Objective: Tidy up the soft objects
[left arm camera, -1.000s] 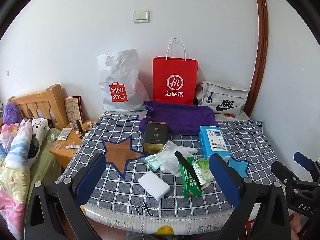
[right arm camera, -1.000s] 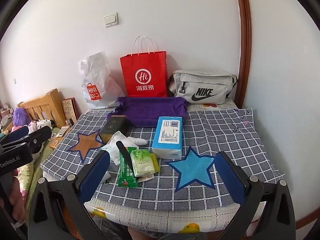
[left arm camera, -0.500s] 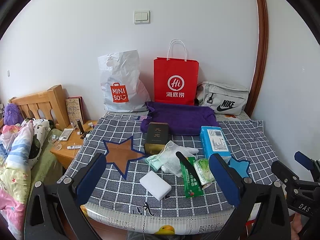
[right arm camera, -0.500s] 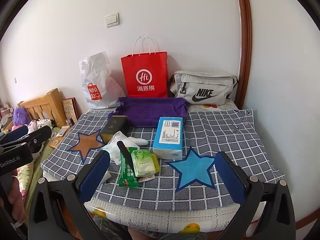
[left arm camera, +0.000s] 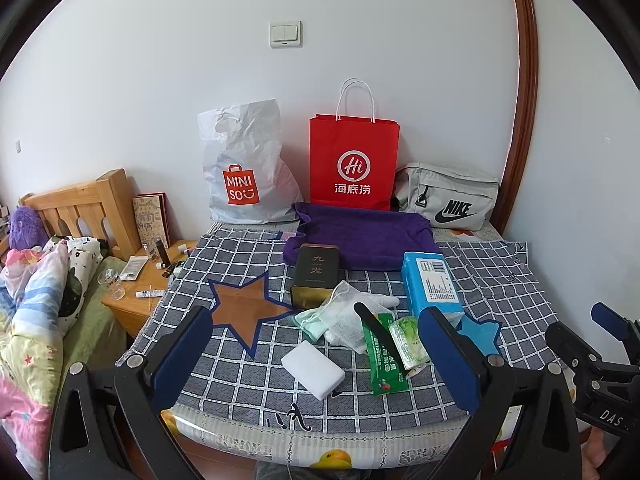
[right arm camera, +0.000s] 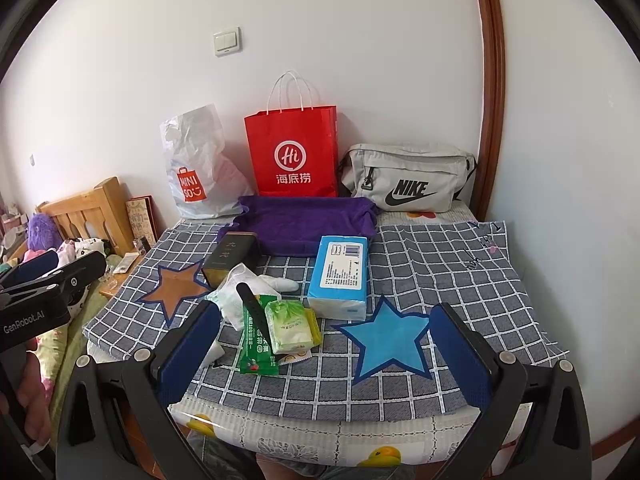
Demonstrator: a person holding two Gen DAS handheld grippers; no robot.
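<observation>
White sponge (right arm camera: 214,354) mostly hidden behind gripper finger (right arm camera: 188,352).

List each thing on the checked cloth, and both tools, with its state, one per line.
Left tool: open, empty, short of the table.
Right tool: open, empty.
Sponge: flat, near the front edge.
Glove: crumpled, beside the tin.
Tin: lying down, lid closed.
Tissue pack: sealed, lying flat.
Green packet: flat, a black strip across it.
Purple towel: folded, at the back.
Red bag: upright, against the wall.
</observation>
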